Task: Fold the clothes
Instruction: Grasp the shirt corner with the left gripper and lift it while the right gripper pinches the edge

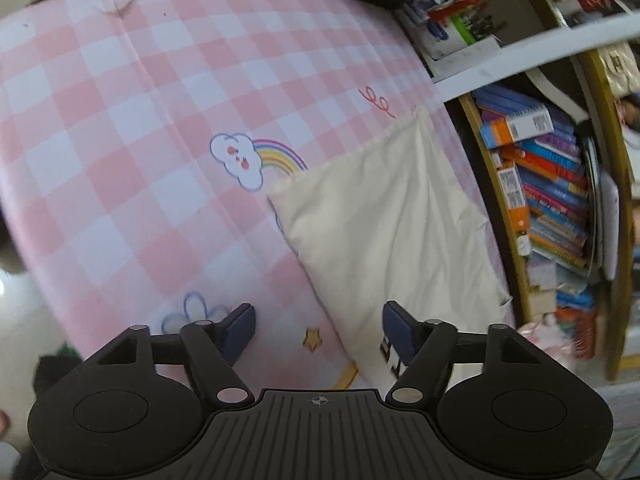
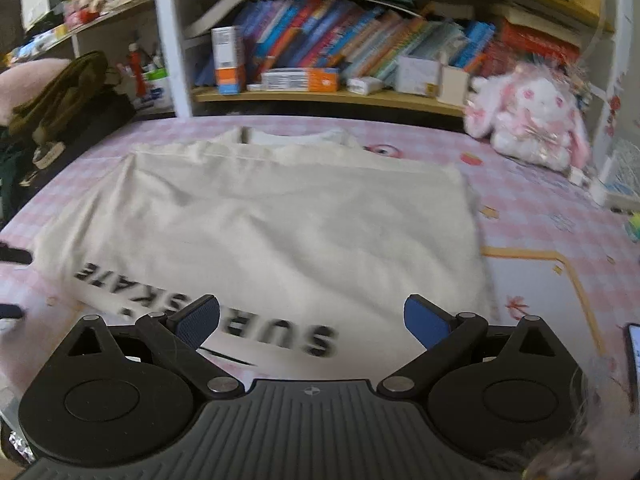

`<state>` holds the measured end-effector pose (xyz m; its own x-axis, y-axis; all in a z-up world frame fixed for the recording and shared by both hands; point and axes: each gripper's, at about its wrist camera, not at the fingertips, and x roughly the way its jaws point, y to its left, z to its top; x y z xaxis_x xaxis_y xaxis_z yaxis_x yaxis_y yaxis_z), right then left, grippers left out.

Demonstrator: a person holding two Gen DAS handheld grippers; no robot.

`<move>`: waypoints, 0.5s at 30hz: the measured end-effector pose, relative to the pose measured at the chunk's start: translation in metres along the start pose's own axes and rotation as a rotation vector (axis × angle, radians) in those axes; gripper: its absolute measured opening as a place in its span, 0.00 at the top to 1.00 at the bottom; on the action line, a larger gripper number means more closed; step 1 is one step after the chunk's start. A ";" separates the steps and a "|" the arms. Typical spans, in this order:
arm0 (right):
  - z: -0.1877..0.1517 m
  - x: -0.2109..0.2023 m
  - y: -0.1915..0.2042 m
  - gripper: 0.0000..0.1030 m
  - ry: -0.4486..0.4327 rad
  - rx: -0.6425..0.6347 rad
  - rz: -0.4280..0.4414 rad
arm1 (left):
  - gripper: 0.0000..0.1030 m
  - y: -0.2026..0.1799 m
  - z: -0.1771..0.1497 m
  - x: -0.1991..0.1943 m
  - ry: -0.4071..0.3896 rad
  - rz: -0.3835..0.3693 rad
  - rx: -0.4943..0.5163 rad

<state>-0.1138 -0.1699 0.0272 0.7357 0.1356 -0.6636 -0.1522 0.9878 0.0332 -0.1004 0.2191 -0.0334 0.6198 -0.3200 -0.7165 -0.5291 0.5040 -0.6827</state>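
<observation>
With both the left gripper (image 1: 319,326) and right gripper (image 2: 312,322) released and empty, closing early ahead of the cream T-shirt (image 2: 272,220) risks bunching its hem.

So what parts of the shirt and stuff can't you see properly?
- Right wrist view: the shirt print is blurred, and the right gripper covers its middle letters.
- Left wrist view: the picture's right edge and the left gripper cut off most of the shirt.
- Right wrist view: book titles are too blurred to read.
</observation>
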 end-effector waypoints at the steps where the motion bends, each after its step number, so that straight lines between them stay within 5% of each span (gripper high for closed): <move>1: 0.002 0.001 0.011 0.03 0.003 -0.015 0.015 | 0.40 0.001 0.006 0.002 0.015 -0.006 0.001; 8: 0.017 0.012 0.093 0.04 0.038 -0.145 0.180 | 0.44 0.011 0.037 0.013 0.093 -0.056 -0.012; 15: 0.038 0.023 0.171 0.04 0.049 -0.301 0.250 | 0.51 0.015 0.059 0.034 0.130 -0.135 -0.079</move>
<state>-0.0979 0.0049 0.0459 0.6204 0.3583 -0.6976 -0.5147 0.8572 -0.0175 -0.0536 0.2631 -0.0597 0.6111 -0.4837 -0.6265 -0.4930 0.3867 -0.7794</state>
